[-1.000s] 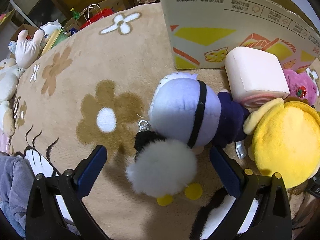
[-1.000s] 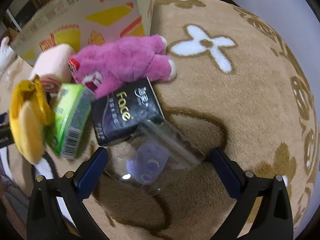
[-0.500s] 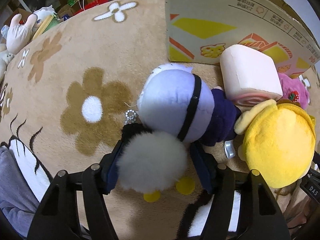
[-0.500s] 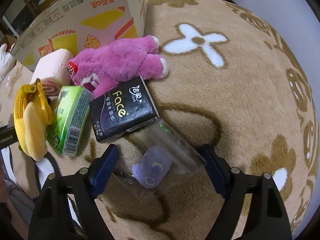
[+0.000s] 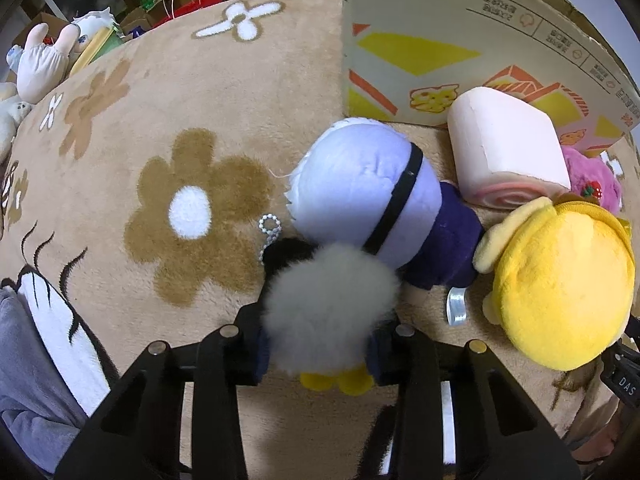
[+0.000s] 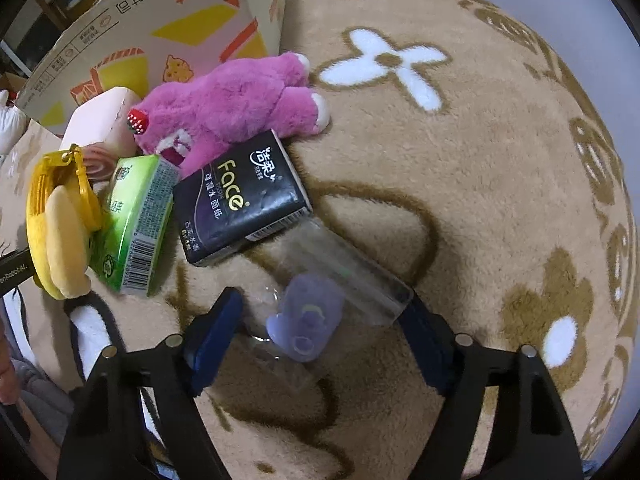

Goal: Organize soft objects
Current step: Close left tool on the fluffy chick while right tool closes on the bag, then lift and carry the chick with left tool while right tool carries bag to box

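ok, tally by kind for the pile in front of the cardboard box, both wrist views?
Soft toys: 5 (grey fluffy, lavender-headed, yellow, pink bear, pink roll)
Tissue packs: 2 (green, black)
Clear packet: 1
Total: 8

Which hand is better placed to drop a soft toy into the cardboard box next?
Left. Its hand-held gripper is already shut on the fluffy grey plush, with the cardboard box just ahead. The right hand-held gripper is only closing around a clear plastic packet, no grip yet.
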The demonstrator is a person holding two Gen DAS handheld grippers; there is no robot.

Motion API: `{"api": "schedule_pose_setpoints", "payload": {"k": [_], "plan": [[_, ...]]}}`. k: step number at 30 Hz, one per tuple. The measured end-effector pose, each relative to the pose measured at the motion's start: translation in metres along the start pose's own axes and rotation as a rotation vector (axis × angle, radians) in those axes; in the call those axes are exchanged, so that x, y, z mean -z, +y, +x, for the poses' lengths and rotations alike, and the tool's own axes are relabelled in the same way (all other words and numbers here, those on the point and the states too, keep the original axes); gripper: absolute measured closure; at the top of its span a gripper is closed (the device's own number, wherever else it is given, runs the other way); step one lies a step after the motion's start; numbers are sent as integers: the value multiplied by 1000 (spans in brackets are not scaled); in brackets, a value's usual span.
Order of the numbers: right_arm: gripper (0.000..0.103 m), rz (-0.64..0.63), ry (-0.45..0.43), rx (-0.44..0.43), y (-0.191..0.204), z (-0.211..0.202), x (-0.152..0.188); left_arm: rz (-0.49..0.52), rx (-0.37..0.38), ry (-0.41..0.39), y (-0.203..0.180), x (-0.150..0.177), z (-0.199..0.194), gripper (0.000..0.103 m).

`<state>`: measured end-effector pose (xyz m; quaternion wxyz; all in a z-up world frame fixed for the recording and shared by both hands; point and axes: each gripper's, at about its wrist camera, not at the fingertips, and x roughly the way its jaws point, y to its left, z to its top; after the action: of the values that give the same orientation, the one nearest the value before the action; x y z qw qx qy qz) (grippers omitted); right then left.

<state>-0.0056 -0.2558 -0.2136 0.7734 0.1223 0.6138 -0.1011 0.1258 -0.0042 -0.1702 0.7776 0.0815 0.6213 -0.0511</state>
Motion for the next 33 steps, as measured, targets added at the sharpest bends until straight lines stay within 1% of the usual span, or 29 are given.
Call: {"api": "schedule_pose_setpoints", "payload": {"k": [3, 4, 6, 7, 8, 9, 12, 13, 15, 16, 17, 18, 23, 25, 33], "plan": [[32, -18, -14, 15, 7, -2, -3, 10, -7, -3, -1, 1, -1, 68], [34, -23, -16, 18, 9, -4, -3, 12, -6, -5, -2, 3, -3, 68], [40, -23, -22, 21, 5, -10, -2, 13, 0, -10, -4, 5, -5, 68], [42, -22, -24, 18, 5, -12, -1, 12, 6, -13, -5, 6, -7, 68], [46, -17, -26, 15, 3, -13, -2, 12, 11, -16, -5, 6, -8, 68], [56, -13, -28, 17, 2, -12, -4, 13, 13, -17, -6, 8, -10, 69], [68, 7, -39, 11, -4, -17, -6, 13, 14, -18, -6, 9, -11, 70], [68, 17, -44, -3, -6, -16, -8, 12, 17, -19, -6, 9, -12, 70], [76, 29, -57, -13, -9, -19, -10, 8, 30, -27, -5, 10, -15, 71], [80, 33, -65, -16, -10, -20, -12, 11, 36, -33, -6, 11, -17, 71], [89, 35, -76, -16, -10, -24, -12, 16, 41, -39, -7, 12, -19, 71], [89, 36, -84, -14, -6, -35, -7, 21, 44, -43, -8, 13, -20, 71], [89, 32, -98, -29, -6, -33, -10, 49, 41, -66, -16, 16, -28, 72], [89, 34, -114, -28, -8, -41, -8, 55, 40, -78, -17, 17, -31, 72], [90, 17, -214, -55, -7, -66, -7, 71, 33, -142, -22, 26, -52, 72]]}}
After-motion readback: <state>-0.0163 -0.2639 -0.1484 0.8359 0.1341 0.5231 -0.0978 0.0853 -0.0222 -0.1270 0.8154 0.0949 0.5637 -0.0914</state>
